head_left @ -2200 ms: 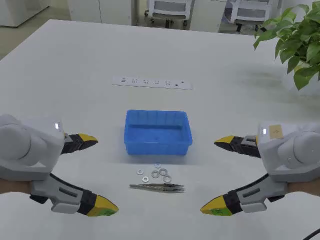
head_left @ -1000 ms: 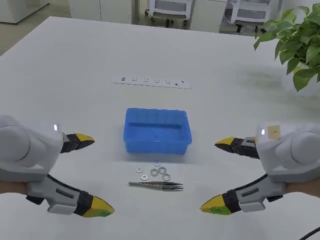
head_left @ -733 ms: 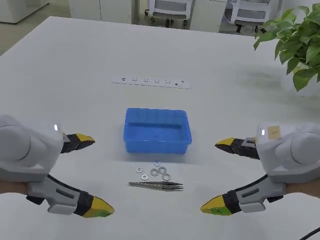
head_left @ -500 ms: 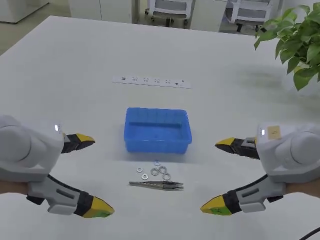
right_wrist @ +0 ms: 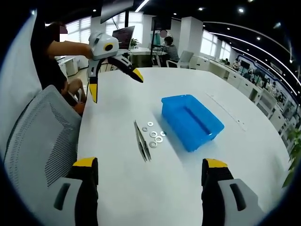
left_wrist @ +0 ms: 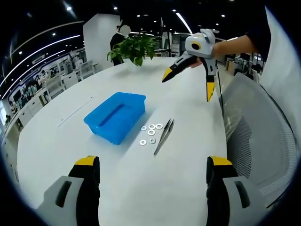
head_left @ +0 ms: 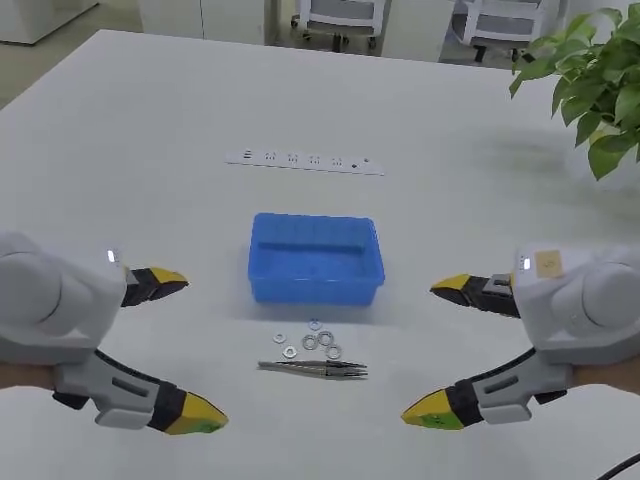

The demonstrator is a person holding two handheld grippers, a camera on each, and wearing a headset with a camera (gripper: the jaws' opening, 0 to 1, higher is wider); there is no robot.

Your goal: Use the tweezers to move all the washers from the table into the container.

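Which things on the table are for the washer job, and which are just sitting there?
For the job:
tweezers
washers
blue container

Just lying about:
power strip
potted plant
office chairs

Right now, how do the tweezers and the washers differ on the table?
The tweezers are one long thin piece; the washers are several small rings, loosely clustered. The tweezers lie nearer the person; the washers sit between them and the blue container. Both are silvery, lie flat on the white table, and touch neither the left gripper nor the right gripper, both open.
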